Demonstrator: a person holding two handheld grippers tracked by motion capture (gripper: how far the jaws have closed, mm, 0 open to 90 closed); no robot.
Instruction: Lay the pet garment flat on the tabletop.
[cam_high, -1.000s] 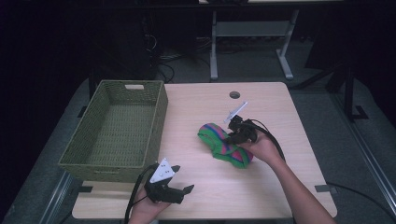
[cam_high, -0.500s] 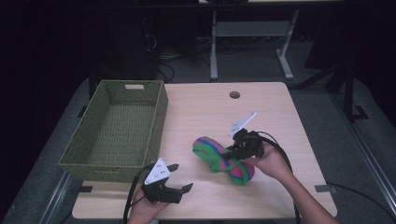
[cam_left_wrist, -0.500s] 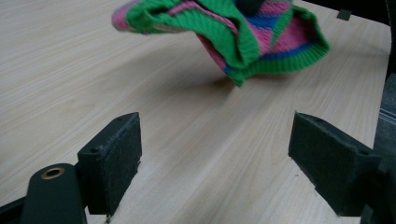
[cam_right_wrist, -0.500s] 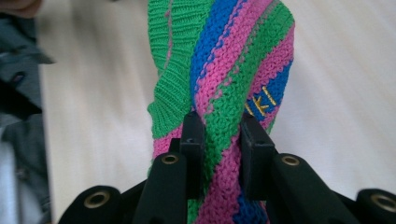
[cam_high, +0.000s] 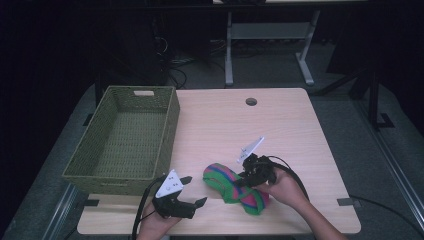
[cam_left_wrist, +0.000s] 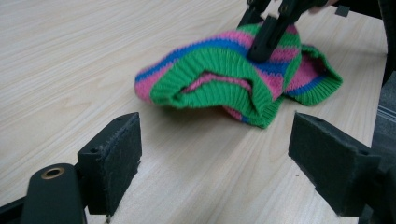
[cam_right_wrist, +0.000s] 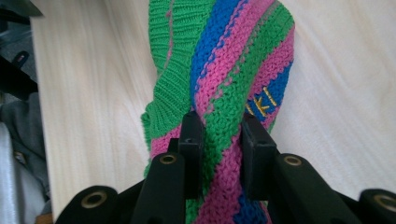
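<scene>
Knitwear (cam_high: 235, 186), striped green, pink and blue, is lying bunched on the table (cam_high: 220, 120) near its front edge, right of the basket (cam_high: 125, 140). Your right gripper (cam_right_wrist: 218, 135) is clamping a fold of it between both pads. Your left gripper (cam_left_wrist: 215, 158) is resting just beside it, jaws spread wide and gripping nothing.

Knitted garment (cam_high: 235, 186), striped green, pink and blue, with ribbed green hems and small yellow lettering. Crumpled in a loose heap on the table's near edge, one fold pinched upward.
</scene>
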